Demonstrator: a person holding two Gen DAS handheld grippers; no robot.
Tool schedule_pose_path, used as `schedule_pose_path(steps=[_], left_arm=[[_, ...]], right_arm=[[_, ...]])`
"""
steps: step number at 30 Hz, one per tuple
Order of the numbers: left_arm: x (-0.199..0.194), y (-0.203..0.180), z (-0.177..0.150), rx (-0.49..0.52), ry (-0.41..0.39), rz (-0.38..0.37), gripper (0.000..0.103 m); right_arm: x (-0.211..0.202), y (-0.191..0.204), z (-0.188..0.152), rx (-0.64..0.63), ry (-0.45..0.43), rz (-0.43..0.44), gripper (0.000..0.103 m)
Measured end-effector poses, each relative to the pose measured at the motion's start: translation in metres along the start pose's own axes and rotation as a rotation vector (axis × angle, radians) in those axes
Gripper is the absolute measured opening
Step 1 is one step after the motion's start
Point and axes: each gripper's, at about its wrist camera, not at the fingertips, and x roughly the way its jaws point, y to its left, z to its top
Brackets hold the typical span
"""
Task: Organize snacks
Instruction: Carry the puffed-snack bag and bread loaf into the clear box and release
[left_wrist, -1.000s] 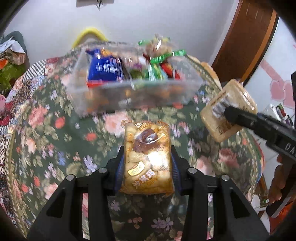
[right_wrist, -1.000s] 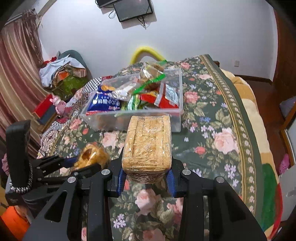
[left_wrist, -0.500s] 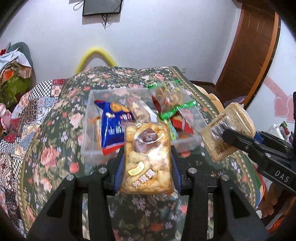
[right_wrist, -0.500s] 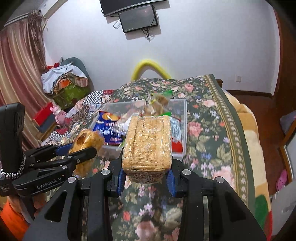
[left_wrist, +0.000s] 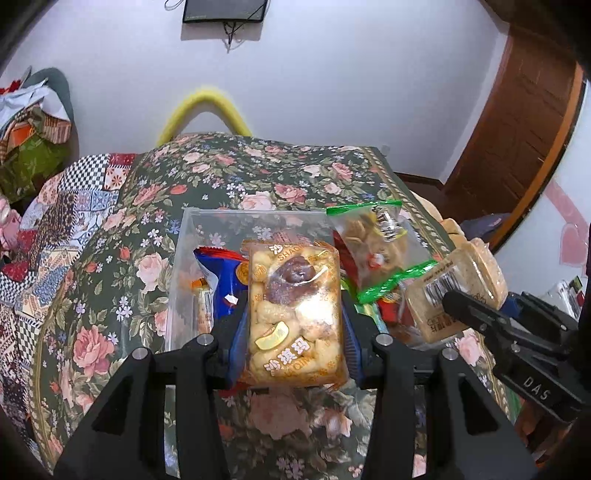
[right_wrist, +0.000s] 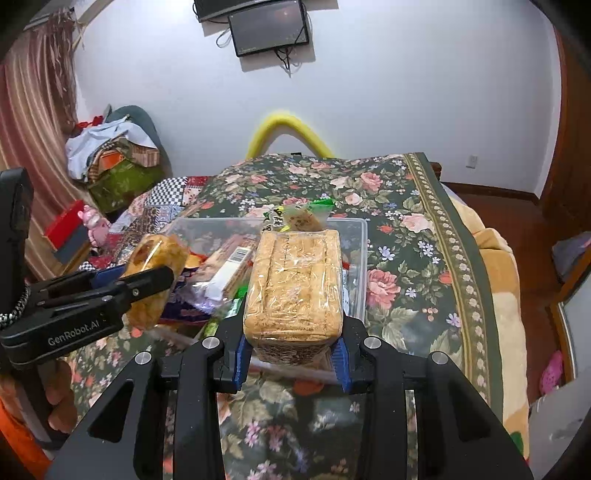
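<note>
The left claw (left_wrist: 293, 325) is partly spread and its two blue pads pinch a clear packet of puffed snacks (left_wrist: 294, 314) by the long sides. The packet has yellow print at its near end, and its long axis runs away from the camera, along the fingers, with the far end pointing toward the wall. It hangs in the air above the near part of a clear plastic box (left_wrist: 184, 258). The right claw (right_wrist: 291, 350) is pressed as narrow as it goes, and it pinches a wrapped block of pale wafers (right_wrist: 293, 284) at the near end. This block also lies with its long axis along the fingers, the far end toward the wall, and it is above the near right part of the same box (right_wrist: 356, 258). In the left wrist view the wafer block (left_wrist: 454, 291) shows its barcode label and stands at the right of the box. In the right wrist view the left claw (right_wrist: 147, 284) comes from the left side with its packet (right_wrist: 157, 258). The box stands on a bed with a dark floral cover (right_wrist: 406, 251) and is already full of other snack bags, among them a blue one (left_wrist: 225, 288) and a clear bag with green strips (left_wrist: 384, 254).
</note>
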Motion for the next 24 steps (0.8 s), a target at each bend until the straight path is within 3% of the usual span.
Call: schedule_pose_path(steps=[13, 17, 19, 21, 24], left_arm=[[0.03, -0.01, -0.012, 0.058, 0.038, 0.026, 0.044], [0.032, -0.01, -0.011, 0.048, 0.067, -0.002, 0.05], [0.03, -0.01, -0.012, 0.046, 0.07, -0.01, 0.058], [0.024, -0.012, -0.012, 0.051, 0.046, 0.009, 0.07], [0.012, -0.013, -0.012, 0.066, 0.005, 0.045, 0.072]], right_arm=[[0.022, 0.007, -0.002, -0.022, 0.054, 0.008, 0.033], [0.023, 0.001, -0.004, -0.004, 0.076, -0.006, 0.035], [0.022, -0.002, -0.005, -0.001, 0.08, -0.016, 0.038], [0.018, -0.006, -0.007, 0.001, 0.072, -0.037, 0.049], [0.01, -0.009, -0.008, -0.003, 0.051, -0.064, 0.06]])
